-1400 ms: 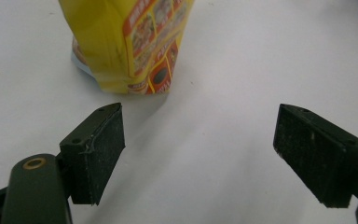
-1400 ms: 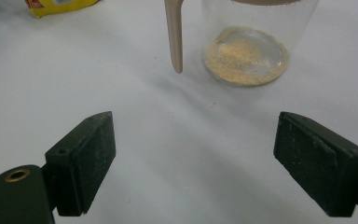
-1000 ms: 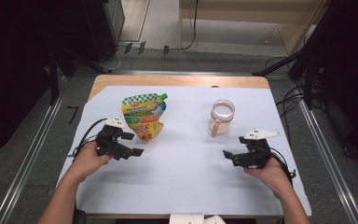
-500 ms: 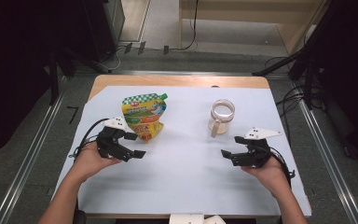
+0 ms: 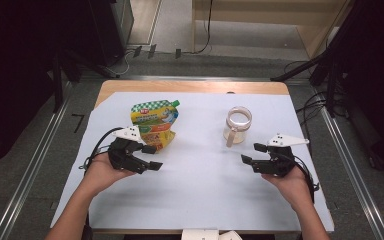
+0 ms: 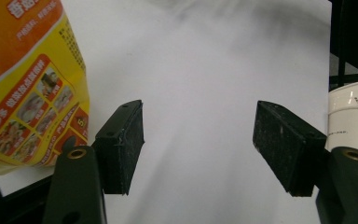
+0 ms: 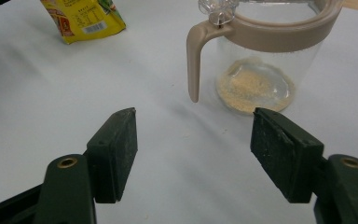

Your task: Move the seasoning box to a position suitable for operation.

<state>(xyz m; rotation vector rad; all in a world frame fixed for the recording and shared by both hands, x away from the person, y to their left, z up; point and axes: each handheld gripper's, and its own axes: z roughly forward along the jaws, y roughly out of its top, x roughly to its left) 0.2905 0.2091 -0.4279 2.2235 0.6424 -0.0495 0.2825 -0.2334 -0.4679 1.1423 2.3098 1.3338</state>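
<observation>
A yellow, orange and green spouted pouch (image 5: pixel 154 125) lies flat at the table's back left. A clear jar (image 5: pixel 238 125) with a beige rim and handle stands at the back right. Its bottom holds a little tan powder (image 7: pixel 254 91). My left gripper (image 5: pixel 152 157) hovers just in front of the pouch and points right. Its jaws have just been closing, and it is open with nothing between them. My right gripper (image 5: pixel 253 154) sits in front of the jar and points left. Its jaws have also been closing on nothing. The pouch (image 6: pixel 23 79) lies left of my left gripper (image 6: pixel 198 109). The jar (image 7: pixel 261 60) rises beyond my right gripper (image 7: pixel 193 116), with the pouch (image 7: pixel 84 18) far off.
A white sheet (image 5: pixel 200 200) covers the wooden table, with bare room between the two hands. A white cylindrical part (image 6: pixel 352 114) shows at the right edge of the left gripper view. Dark stands and cables ring the table on the floor.
My left gripper has edged slightly toward the table's middle. Both pairs of jaws stand narrower than before. Pouch and jar have kept still.
</observation>
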